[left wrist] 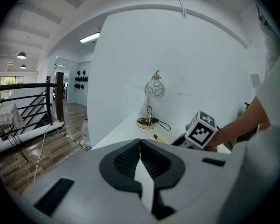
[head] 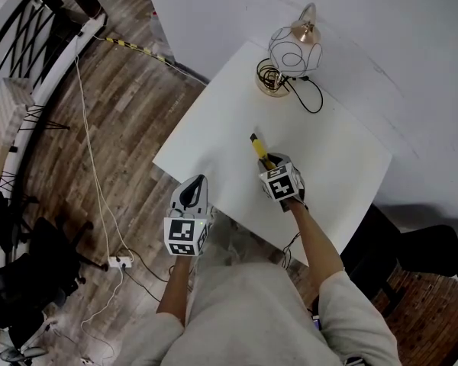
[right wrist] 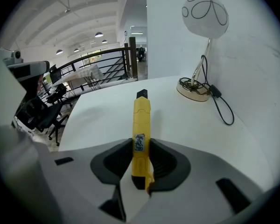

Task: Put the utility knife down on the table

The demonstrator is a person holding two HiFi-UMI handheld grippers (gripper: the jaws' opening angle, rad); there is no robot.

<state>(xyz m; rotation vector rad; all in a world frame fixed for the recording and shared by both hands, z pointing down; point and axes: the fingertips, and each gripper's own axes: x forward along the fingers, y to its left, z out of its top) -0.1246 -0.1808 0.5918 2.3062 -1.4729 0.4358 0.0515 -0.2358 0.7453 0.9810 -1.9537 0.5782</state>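
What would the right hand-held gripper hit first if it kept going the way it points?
Probably the bare table: the knife in the right hand-held gripper would touch tip first. The lamp stands off right of that line.

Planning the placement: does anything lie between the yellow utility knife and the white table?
Nothing visible does. The yellow utility knife, held in the right gripper, points at bare white table; the white globe lamp stands beyond.

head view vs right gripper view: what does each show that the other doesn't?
Head view only: the person's forearms, a power strip on the wood floor. Right gripper view only: the right gripper's tongs shut on the utility knife's yellow body, and the label on it. Both: utility knife, globe lamp, white table.
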